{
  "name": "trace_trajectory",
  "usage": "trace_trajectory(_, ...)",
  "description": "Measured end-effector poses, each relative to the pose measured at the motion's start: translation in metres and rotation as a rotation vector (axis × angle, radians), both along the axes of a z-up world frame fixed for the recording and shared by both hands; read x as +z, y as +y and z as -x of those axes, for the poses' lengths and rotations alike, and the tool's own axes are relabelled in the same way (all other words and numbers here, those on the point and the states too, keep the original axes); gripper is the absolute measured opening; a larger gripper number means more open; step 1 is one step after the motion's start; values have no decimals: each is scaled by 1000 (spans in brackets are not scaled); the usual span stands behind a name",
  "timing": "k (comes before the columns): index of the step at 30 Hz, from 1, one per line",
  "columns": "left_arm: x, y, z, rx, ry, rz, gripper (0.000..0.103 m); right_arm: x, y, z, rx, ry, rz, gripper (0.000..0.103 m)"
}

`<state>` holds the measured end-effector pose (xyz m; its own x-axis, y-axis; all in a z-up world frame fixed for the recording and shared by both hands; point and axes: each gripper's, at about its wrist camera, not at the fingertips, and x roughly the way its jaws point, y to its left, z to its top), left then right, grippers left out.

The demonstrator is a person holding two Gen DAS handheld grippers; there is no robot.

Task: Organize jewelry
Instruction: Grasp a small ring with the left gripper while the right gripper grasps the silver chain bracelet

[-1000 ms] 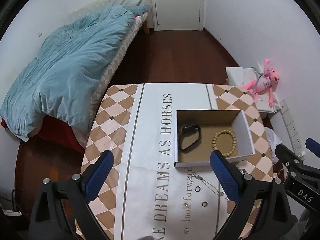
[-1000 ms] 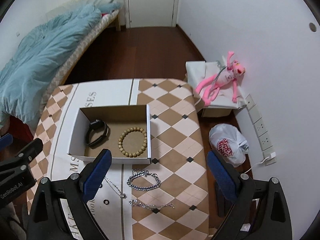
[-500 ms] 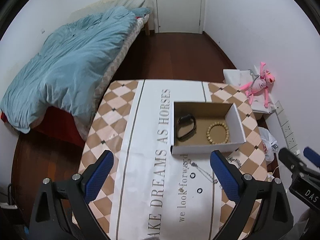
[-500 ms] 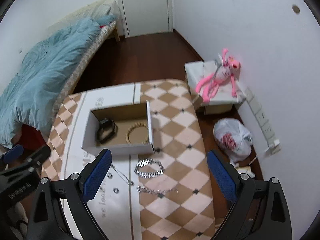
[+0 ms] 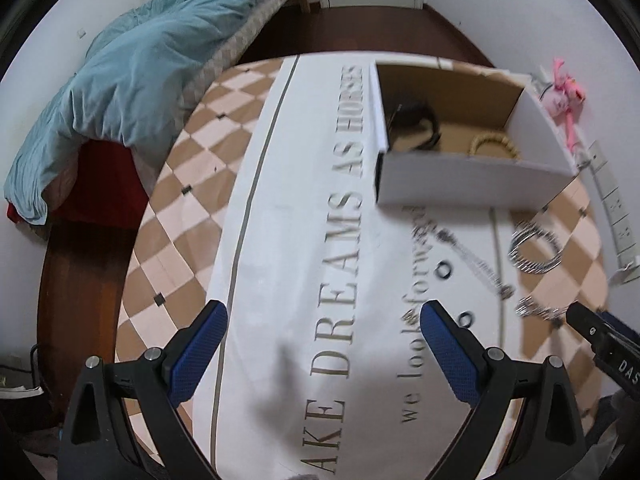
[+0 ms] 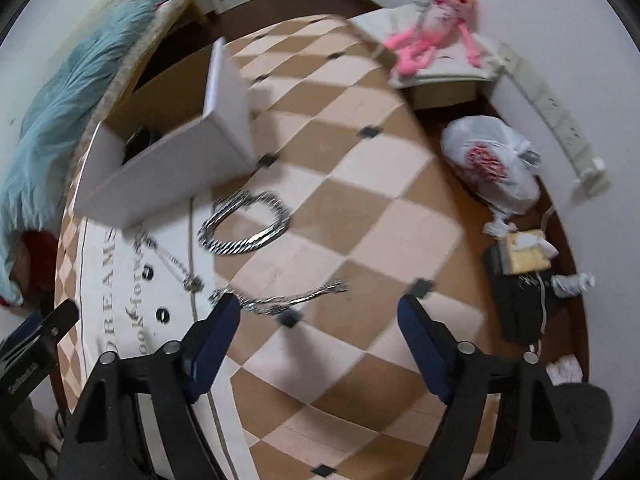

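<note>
In the left wrist view, a bed with a blue quilt (image 5: 132,60) lies at about ten o'clock, beside the table (image 5: 192,168) with its checked cloth and printed white strip. The left gripper (image 5: 324,344) hangs over that strip at six o'clock, jaws wide apart and nothing between them. At one o'clock stands the open cardboard box (image 5: 468,188), white outside; inside it lie a black band (image 5: 416,128) and, to its right, a beaded bracelet (image 5: 494,146). Just below the box, at about three o'clock, loose jewelry lies on the cloth: a thin chain (image 5: 472,260), two small dark rings (image 5: 445,270), and a coiled silver bracelet (image 5: 534,250). The right gripper's tip enters at four o'clock, beside a second silver chain (image 5: 538,311).

In the right wrist view, the box (image 6: 168,168) sits at ten o'clock, with the coiled silver bracelet (image 6: 244,222) just below it near the centre. The right gripper (image 6: 318,328) is at six o'clock, its jaws closing but not gripping anything; the silver chain (image 6: 288,298) lies on the table just beyond its left fingertip (image 6: 224,320). Whether they touch is blurred. A pink plush toy (image 6: 432,36) lies at one o'clock and a white plastic bag (image 6: 492,164) on the floor at three.
</note>
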<state>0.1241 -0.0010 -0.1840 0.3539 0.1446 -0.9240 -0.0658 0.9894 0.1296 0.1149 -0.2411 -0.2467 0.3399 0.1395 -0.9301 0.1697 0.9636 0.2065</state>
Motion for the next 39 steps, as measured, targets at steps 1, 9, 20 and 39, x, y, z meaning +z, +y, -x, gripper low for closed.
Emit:
trace_trajectory(1,-4,1,0,-2,6,-8,99,-3,9,-1,39,-9,23,80)
trace_trajectory(9,-30,-2,8,-36,51,-33,99,-17,64,0,320,-85,241,65)
trace_trajectory(20,-36,-35,9,-139,52,56,98,-3,47,2,251,-104,141,4)
trace_trajectory(39,-35,-87,9,-298,28,143,11,3,2,8,68,-103,10,4)
